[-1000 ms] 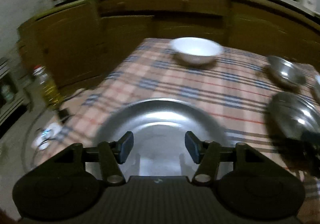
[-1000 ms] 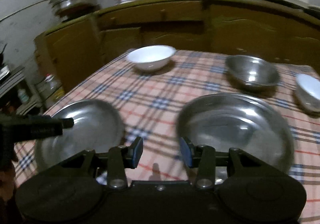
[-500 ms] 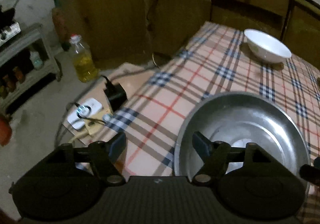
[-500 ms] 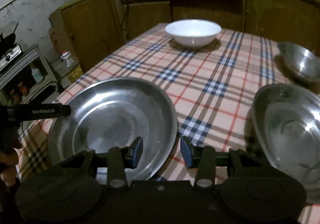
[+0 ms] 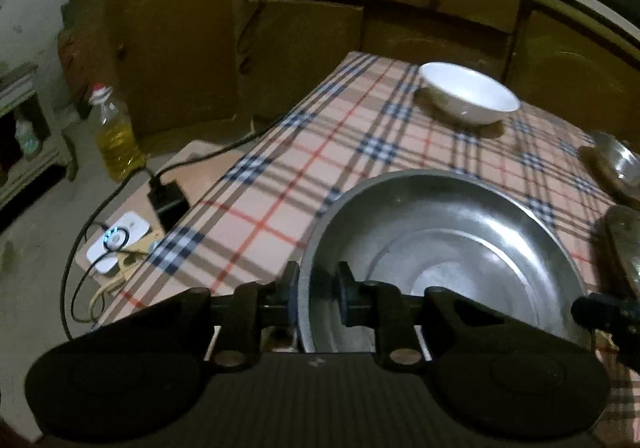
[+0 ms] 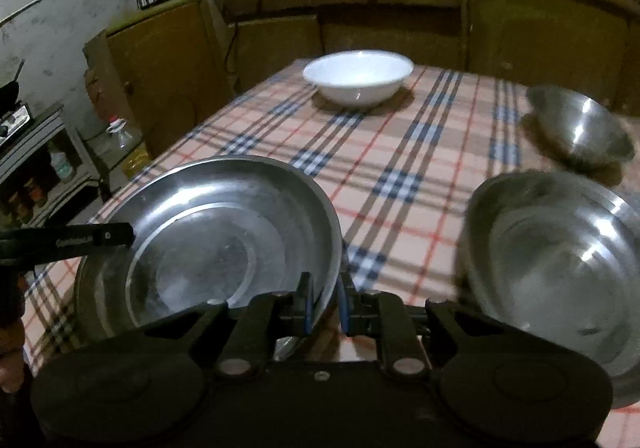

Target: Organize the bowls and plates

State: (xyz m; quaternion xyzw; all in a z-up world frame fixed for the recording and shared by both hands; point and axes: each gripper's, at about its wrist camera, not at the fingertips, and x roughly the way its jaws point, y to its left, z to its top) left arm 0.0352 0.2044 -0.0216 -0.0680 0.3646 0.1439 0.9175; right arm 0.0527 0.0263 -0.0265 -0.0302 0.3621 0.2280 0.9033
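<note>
A large steel plate [image 5: 440,248] [image 6: 208,240] lies at the near left corner of the checked table. My left gripper [image 5: 318,294] is shut on its left rim. My right gripper [image 6: 324,302] is shut on its right rim. A second steel plate [image 6: 552,260] lies to the right, and only its edge [image 5: 624,244] shows in the left wrist view. A white bowl [image 5: 468,91] [image 6: 358,75] stands at the far side. A steel bowl [image 6: 580,123] [image 5: 620,163] stands at the far right.
The table's left edge [image 5: 224,183] drops to the floor, where an oil bottle [image 5: 116,135], a power strip and cables [image 5: 120,240] lie. Brown cabinets [image 6: 360,19] run behind the table. A low shelf [image 6: 44,163] stands at the left.
Both grippers have closed onto the near steel plate's rim, the left on its left side and the right on its right side. Both were open before.
</note>
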